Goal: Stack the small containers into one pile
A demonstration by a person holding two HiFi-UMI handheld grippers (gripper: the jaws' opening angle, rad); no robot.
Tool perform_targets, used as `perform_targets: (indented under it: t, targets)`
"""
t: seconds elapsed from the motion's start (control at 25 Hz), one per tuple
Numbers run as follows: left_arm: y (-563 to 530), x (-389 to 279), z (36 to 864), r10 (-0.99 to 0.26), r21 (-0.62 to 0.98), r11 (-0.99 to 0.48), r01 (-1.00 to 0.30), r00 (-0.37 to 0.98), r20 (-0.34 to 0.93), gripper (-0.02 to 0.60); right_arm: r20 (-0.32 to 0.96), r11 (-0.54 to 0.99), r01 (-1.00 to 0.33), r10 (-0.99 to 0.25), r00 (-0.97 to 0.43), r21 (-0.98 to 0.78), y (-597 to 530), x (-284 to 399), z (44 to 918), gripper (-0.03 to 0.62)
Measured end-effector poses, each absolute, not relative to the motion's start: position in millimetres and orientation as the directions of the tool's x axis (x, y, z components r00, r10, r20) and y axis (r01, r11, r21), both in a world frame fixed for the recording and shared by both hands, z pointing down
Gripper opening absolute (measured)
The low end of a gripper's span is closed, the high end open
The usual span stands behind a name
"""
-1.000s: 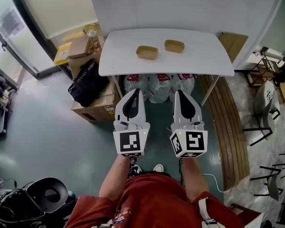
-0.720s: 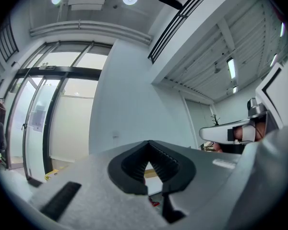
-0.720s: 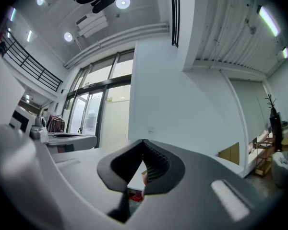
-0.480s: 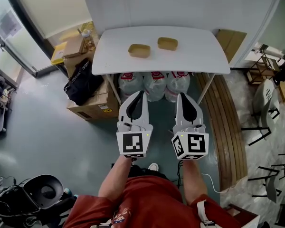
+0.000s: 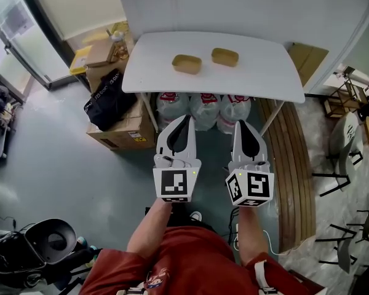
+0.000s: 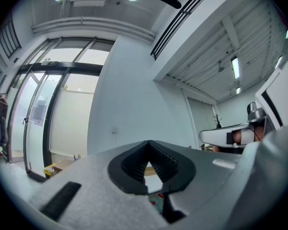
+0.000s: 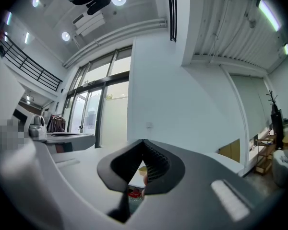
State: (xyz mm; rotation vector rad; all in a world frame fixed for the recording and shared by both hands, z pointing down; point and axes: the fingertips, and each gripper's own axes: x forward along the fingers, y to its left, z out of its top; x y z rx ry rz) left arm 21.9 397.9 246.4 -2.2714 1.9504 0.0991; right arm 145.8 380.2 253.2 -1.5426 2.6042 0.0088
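You can read no text here: the white print on the black bag (image 5: 106, 101) and the red print on the sacks (image 5: 204, 110) are too small.

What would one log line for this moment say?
left gripper: shut, empty | right gripper: shut, empty | containers: apart on table, unstacked

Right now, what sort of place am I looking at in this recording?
Probably an indoor workspace or storage corner: a white table against the wall, cardboard boxes beside it, filled plastic bags underneath, glass doors at the left.
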Motion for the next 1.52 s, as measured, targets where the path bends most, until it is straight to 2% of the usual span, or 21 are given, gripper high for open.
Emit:
perform_targets:
  t: [0.52, 1.2, 1.52]
  targets:
    - [315, -49, 256, -0.982, -0.031, -0.127, -0.991, 0.130, -0.137, 0.002, -0.075, 0.486, -0.874, -0.872, -0.483, -0.017, 298, 80, 259, 0.000]
    - [183, -172, 247, -0.973, -0.006, -0.175, -0.985, 0.174, -0.149, 0.002, -0.064, 0.439, -0.898, -0.896, -0.439, 0.023, 171, -43, 249, 0.000]
    - [148, -182, 248, -0.967, -0.014, -0.203, -0.979, 0.203, -0.156, 0.002, -0.075, 0.401, -0.916, -0.912, -0.402, 0.027, 141, -53, 250, 0.000]
